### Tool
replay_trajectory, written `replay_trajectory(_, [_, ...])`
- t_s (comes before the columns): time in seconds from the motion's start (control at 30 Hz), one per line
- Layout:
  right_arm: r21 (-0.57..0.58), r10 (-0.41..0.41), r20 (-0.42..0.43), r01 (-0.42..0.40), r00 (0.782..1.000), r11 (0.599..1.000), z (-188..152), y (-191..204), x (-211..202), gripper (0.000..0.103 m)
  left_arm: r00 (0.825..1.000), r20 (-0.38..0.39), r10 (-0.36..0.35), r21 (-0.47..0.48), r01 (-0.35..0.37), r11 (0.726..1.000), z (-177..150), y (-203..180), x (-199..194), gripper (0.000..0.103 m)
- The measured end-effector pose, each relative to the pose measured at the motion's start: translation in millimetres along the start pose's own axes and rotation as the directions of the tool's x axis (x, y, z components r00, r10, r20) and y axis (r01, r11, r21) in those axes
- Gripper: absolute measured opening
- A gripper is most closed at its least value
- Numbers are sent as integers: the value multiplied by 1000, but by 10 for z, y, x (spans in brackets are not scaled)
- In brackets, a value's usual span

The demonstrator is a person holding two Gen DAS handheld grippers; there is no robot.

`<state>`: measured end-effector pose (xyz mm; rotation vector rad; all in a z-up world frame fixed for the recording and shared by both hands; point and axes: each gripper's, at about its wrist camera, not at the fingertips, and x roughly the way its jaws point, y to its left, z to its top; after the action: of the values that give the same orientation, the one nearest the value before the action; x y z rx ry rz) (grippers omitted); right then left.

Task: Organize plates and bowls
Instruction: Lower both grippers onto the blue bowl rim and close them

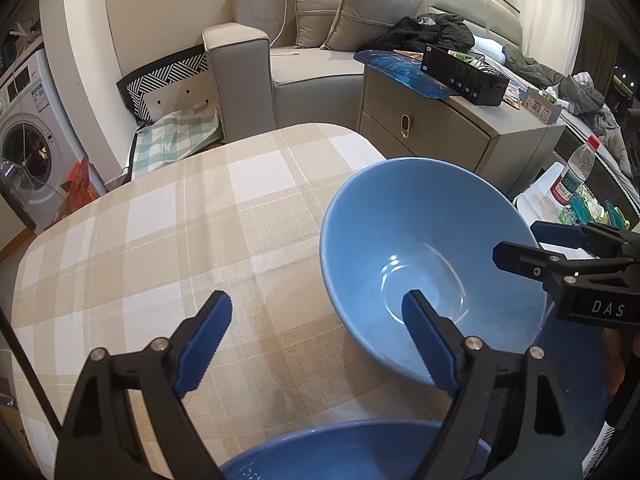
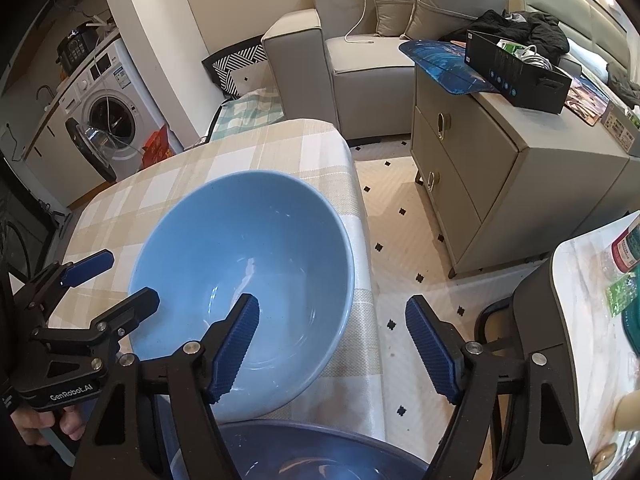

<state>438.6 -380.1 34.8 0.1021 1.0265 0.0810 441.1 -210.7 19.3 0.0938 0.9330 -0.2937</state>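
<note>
Blue bowl (image 1: 432, 240) sits between both open tools.

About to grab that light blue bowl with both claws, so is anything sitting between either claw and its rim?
Nothing visible does. The light blue bowl sits alone on the checked tablecloth, with the left claw straddling its left rim and the right claw its right rim, both open. The darker blue dish lies nearer, below both.

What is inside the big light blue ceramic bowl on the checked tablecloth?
The big light blue ceramic bowl holds nothing: only glossy reflections show at its bottom. Dark claw fingers cover part of its near inner wall, so that patch cannot be checked.
</note>
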Motion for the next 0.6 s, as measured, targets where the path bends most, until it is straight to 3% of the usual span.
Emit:
replay_trajectory(0.07, [-2,-1,-3,1,1000,1000,-3,4,15,73,1000,-3,1,3,-1,1000,-6,-6,15,78])
replay_trajectory(0.6, [-32,-2,-13,2,1000,999,-51,34,94,43,1000,-21,-15,3,15,1000,-18,-15,65,49])
